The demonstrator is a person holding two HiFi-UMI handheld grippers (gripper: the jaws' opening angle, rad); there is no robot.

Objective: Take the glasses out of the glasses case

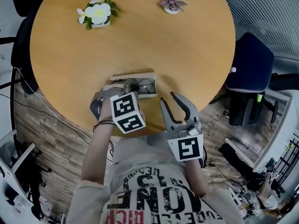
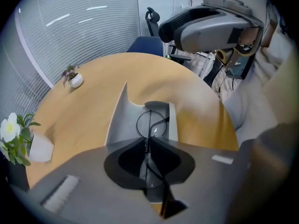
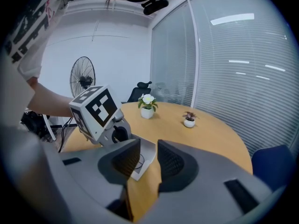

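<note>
Round wooden table (image 1: 140,36); grey glasses case (image 2: 117,120) half-hidden behind left gripper (image 2: 148,143), jaws pinching thin wire glasses (image 2: 152,119); right gripper (image 3: 148,160) jaws apart, empty.

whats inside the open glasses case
A pair of round wire-rimmed glasses lies inside the case, pinched at the frame by the left hand-held gripper. Its jaws hide the case's near end.

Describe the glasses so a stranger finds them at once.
At the near edge of the round wooden table lies an open grey glasses case. In it sit the thin black wire glasses with round lenses, pinched by the left hand-held gripper. Nothing else is dark wire: the only neighbours, a white-flowered potted plant and a purple potted plant, stand across.
</note>
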